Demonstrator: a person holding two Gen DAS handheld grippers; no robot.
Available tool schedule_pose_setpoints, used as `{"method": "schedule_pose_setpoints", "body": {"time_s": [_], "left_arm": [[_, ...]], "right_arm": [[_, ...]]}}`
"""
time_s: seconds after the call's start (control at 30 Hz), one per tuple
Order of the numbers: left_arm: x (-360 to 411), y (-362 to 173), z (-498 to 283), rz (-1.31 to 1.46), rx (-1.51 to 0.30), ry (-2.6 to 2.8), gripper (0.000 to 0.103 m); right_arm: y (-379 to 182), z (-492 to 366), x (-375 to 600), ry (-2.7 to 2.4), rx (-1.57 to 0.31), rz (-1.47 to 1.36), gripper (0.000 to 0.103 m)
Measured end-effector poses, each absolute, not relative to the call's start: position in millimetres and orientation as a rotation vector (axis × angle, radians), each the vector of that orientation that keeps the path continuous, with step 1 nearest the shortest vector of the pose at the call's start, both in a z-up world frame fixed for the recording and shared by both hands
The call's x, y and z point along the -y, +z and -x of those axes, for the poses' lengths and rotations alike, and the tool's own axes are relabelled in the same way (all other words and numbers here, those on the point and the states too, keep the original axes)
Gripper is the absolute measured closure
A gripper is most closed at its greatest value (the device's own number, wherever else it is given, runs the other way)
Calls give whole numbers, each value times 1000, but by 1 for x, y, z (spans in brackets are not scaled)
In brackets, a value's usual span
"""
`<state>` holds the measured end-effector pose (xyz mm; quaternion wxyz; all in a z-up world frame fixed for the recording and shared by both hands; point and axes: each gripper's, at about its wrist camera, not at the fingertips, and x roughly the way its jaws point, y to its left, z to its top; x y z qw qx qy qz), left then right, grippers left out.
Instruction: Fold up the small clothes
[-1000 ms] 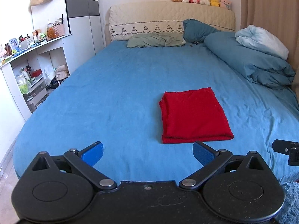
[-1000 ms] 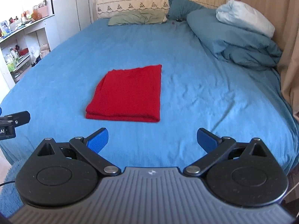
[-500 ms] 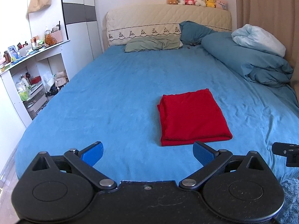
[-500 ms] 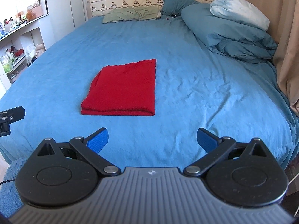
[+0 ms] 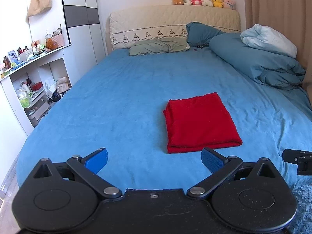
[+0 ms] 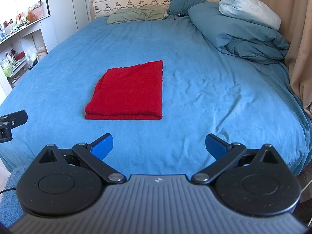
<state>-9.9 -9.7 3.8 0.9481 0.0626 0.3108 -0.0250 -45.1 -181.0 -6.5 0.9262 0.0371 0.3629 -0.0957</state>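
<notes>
Red knit cloth (image 5: 200, 123) lies folded into a neat rectangle on my blue bedsheet (image 5: 126, 101), flat, with its doubled layers showing along the near edge. It sits toward the foot of the bed, ahead of both tools and touched by neither. My left gripper (image 5: 154, 159) hovers over the near edge of the mattress with its blue pads (image 5: 96, 159) spread wide and nothing between them; the cloth is ahead and a little to its right. My right gripper (image 6: 159, 146) is likewise held with its pads (image 6: 102, 146) far apart and empty, the cloth ahead and to its left. From the right wrist view I see part of the left tool at the left edge. At the head of the bed I see a green pillow (image 5: 158, 46), and along the right side a bundled blue duvet (image 5: 259, 64) with a pale blanket (image 5: 269, 40) on top. A row of plush toys (image 5: 202, 0) lines the headboard (image 5: 171, 25). White shelves (image 5: 33, 78) stand left of the bed.
</notes>
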Motion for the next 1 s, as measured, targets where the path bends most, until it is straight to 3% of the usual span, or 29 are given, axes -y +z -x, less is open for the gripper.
{"method": "schedule_pose_setpoints", "body": {"time_s": [1.0], "left_arm": [[15,2,7,-119,-643,-54,0]], "right_arm": [[-11,44,175,-192,-751,-86,0]]}}
